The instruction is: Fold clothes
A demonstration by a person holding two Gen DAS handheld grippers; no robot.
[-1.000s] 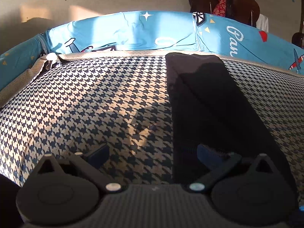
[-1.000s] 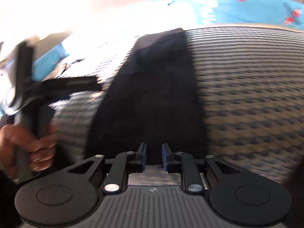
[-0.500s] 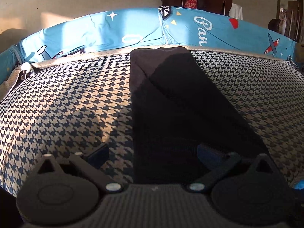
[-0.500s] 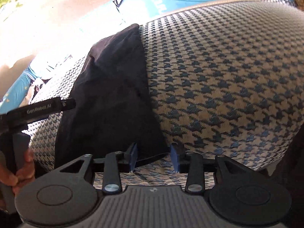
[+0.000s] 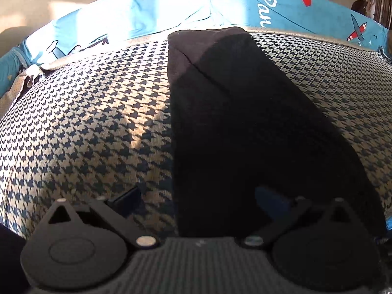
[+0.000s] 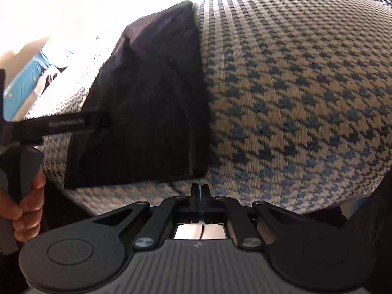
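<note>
A black folded garment [image 5: 235,112] lies as a long strip on the houndstooth cover [image 5: 93,112], running away from me. My left gripper [image 5: 199,199] is open low over the garment's near end, its left edge lying between the fingers. In the right wrist view the same garment [image 6: 152,103] sits left of centre. My right gripper [image 6: 199,191] is shut just short of the garment's near right corner, with nothing visible between its fingers. The left gripper's finger [image 6: 73,122] reaches over the garment's left side, held by a hand [image 6: 27,196].
A blue printed cushion or sheet [image 5: 152,7] borders the far side of the houndstooth cover. The cover's near edge [image 6: 137,196] drops off just below the garment. Dark furniture stands beyond the blue border.
My right gripper has closed from open and now sits just off the garment's near corner. The left gripper has shifted right and closer over the garment's near end, staying open.
</note>
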